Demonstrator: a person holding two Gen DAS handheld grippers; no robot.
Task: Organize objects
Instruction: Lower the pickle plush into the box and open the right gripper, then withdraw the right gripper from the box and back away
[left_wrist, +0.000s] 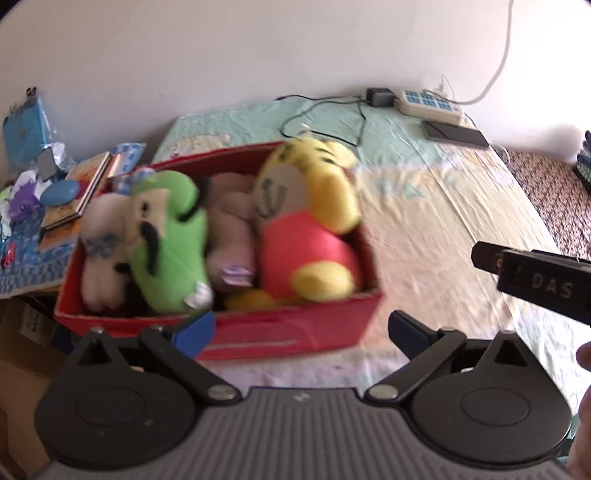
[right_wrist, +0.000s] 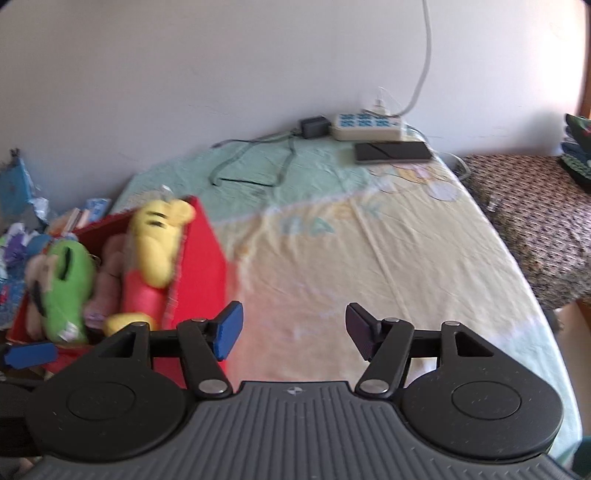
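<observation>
A red box (left_wrist: 295, 325) sits on the bed, packed with plush toys: a yellow tiger in a red shirt (left_wrist: 306, 221), a green plush (left_wrist: 170, 240), a white plush (left_wrist: 99, 251) and a pinkish one (left_wrist: 229, 229). My left gripper (left_wrist: 301, 332) is open and empty just in front of the box's near wall. My right gripper (right_wrist: 293, 332) is open and empty over the bedsheet, right of the red box (right_wrist: 199, 266); the tiger (right_wrist: 155, 243) and green plush (right_wrist: 66, 280) show there too. The right gripper's body (left_wrist: 535, 280) shows in the left wrist view.
A power strip (right_wrist: 365, 125), charger (right_wrist: 314, 126) with cable and a dark phone (right_wrist: 391, 152) lie at the bed's far edge by the wall. Books and clutter (left_wrist: 62, 195) are piled left of the box. A patterned blanket (right_wrist: 535, 229) lies at right.
</observation>
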